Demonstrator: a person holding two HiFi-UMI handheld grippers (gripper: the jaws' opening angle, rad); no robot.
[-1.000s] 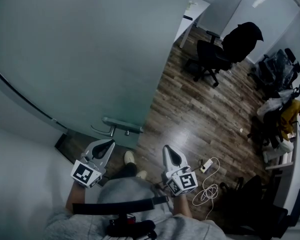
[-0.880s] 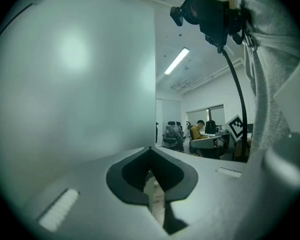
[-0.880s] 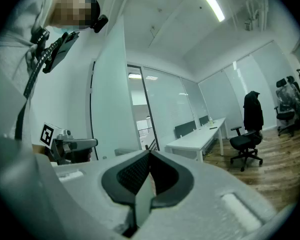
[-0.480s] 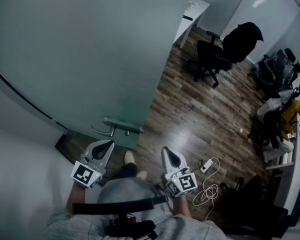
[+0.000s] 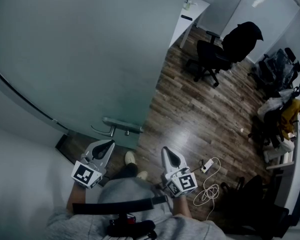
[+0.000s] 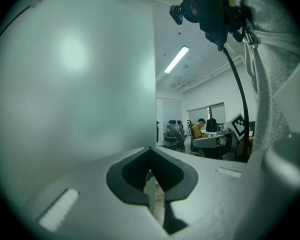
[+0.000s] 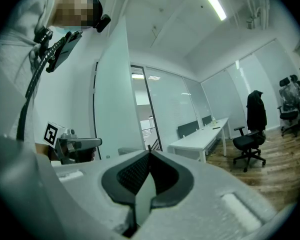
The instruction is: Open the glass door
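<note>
Standing at the frosted glass door (image 5: 90, 49), which fills the upper left of the head view. Its metal lever handle (image 5: 121, 125) sits low, near the door's free edge. Left gripper (image 5: 110, 142): jaws closed together, nothing between them, tip just below the handle and apart from it. Right gripper (image 5: 165, 149): jaws likewise together, empty, over the wood floor (image 5: 200, 109), right of the door edge. Black office chair (image 5: 215, 54) well beyond.
</note>
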